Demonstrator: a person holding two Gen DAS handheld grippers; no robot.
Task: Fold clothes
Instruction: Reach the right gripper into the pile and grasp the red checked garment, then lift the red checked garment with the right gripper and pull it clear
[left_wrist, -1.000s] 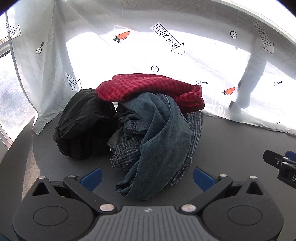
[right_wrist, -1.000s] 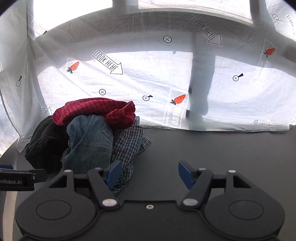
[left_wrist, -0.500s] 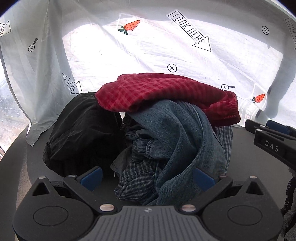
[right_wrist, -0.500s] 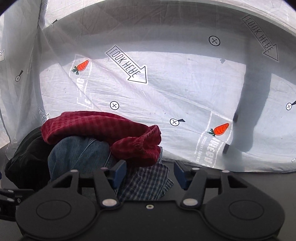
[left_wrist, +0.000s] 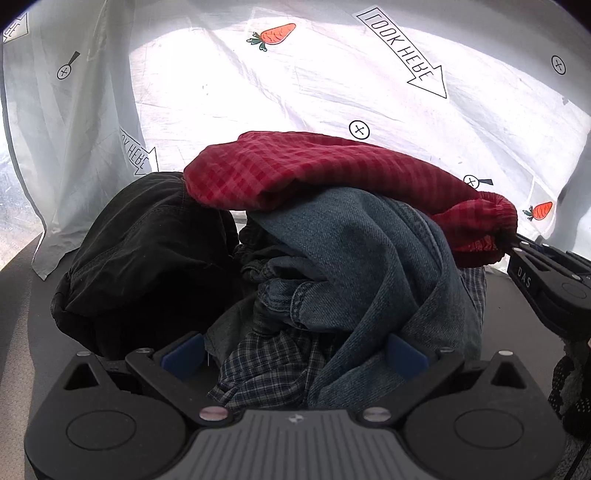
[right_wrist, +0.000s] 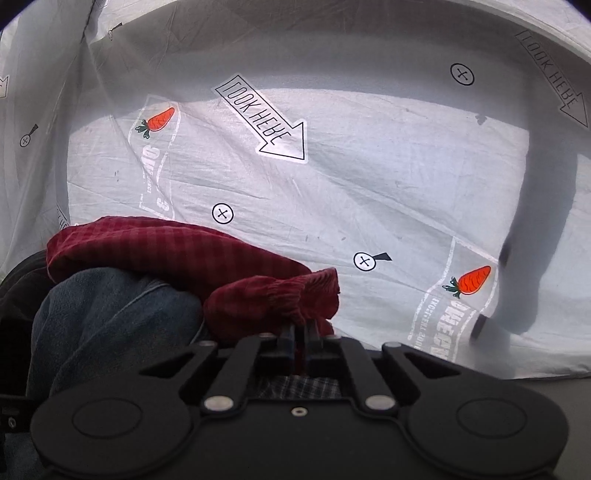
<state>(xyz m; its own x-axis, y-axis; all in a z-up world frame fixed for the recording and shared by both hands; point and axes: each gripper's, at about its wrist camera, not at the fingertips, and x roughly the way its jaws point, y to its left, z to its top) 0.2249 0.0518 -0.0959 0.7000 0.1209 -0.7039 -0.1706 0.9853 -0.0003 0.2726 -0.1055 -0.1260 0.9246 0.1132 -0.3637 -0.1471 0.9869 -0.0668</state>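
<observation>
A heap of clothes lies on the dark table. On top is a red checked garment (left_wrist: 332, 166) with a gathered elastic hem (right_wrist: 288, 295). Under it lie blue jeans (left_wrist: 354, 258), a dark plaid shirt (left_wrist: 273, 365) and a black garment (left_wrist: 147, 251) on the left. My right gripper (right_wrist: 300, 332) is shut on the red garment's elastic hem; in the left wrist view it shows at the right edge (left_wrist: 517, 245). My left gripper (left_wrist: 295, 356) is open, its blue pads either side of the plaid shirt and jeans at the heap's near side.
A white sheet (right_wrist: 369, 184) printed with carrots, arrows and crossed circles hangs behind the heap. The dark grey table (left_wrist: 22, 295) runs out to the left and right (right_wrist: 554, 391). A gloved hand (left_wrist: 572, 387) shows at the right edge.
Both grippers have moved in close to the heap. The right gripper went from open to shut on the red garment's hem. The left gripper stayed open.
</observation>
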